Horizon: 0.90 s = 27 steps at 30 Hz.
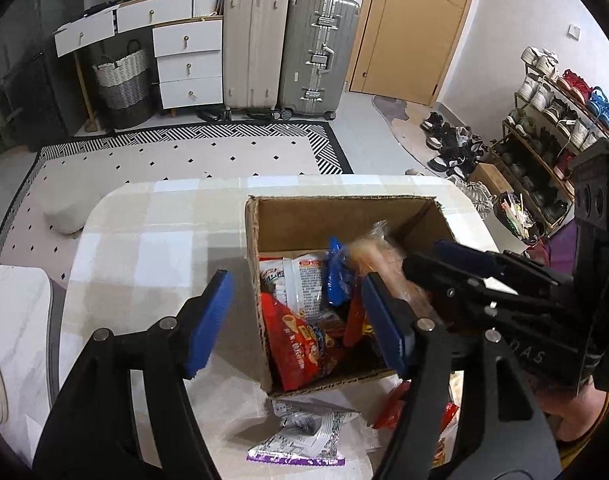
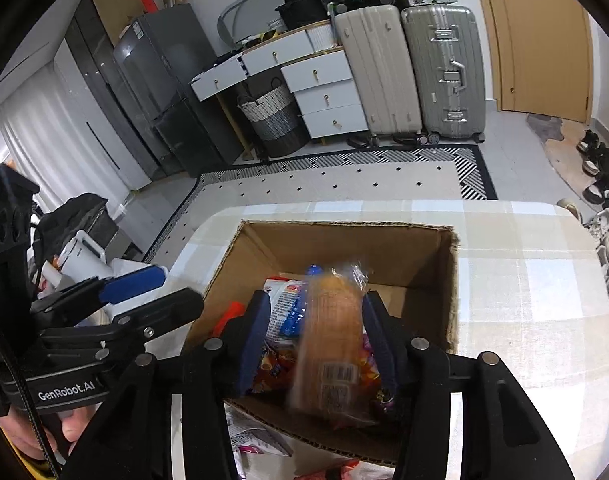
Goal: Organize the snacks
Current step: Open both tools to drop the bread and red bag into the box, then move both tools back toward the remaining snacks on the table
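On the left, my left gripper (image 1: pixel 294 322) hangs with its blue fingers (image 1: pixel 208 320) spread apart and nothing between them, straddling the near left wall of the cardboard box (image 1: pixel 344 216). The box stands open on the checked surface (image 1: pixel 152 248), holding a red snack bag (image 1: pixel 296 344), a white packet (image 1: pixel 304 284) and a blue packet (image 1: pixel 336 276). Further right, my right gripper (image 2: pixel 316 340) is over the box, fingers released; a clear-wrapped brown bread packet (image 2: pixel 332 344) sits between them, blurred (I cannot tell whether either pad touches it). A silver packet (image 1: pixel 300 436) lies on the surface in front of the box.
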Tool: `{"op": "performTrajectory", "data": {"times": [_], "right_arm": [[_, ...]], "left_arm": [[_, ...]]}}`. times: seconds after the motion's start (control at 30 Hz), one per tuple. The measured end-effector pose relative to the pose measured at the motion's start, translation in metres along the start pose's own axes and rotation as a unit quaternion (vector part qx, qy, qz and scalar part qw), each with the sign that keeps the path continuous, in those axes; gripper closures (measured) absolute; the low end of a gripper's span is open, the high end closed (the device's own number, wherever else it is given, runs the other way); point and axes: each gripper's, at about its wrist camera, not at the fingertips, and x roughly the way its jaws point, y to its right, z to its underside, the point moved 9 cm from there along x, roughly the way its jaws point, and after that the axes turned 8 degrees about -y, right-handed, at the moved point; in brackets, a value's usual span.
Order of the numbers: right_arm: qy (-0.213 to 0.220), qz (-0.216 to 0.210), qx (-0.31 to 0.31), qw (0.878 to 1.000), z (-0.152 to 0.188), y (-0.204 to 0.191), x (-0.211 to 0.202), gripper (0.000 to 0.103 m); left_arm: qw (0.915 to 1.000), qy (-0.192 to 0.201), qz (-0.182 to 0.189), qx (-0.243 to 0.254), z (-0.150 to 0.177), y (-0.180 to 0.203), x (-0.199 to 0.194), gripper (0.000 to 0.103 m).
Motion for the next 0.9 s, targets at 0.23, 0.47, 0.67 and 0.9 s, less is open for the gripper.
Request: {"op": "performTrajectory", "data": {"times": [0.23,0.47,0.67,0.9], "right_arm": [[0.033,-0.003,0.001,0.999,0.001,-0.007,-0.038,0.053],[0.076,-0.014,-0.018,0.997,0.019,-0.037,-0.100,0.048],[0.142,0.011,-0.051,0.989,0.055,-0.064,-0.165,0.021],[0.196,0.021,-0.066,0.978,0.119,-0.089,-0.225,0.011]], "left_arm": [[0.9999,0.013,-0.005,-0.001,0.014,0.004,-0.031,0.035],[0.9988,0.049,-0.008,0.005,0.039,0.014,-0.089,0.024],[0.9962,0.087,0.000,0.003,0.074,0.022,-0.149,0.020],[0.9922,0.124,0.002,0.006,0.127,0.030,-0.206,0.013]]}}
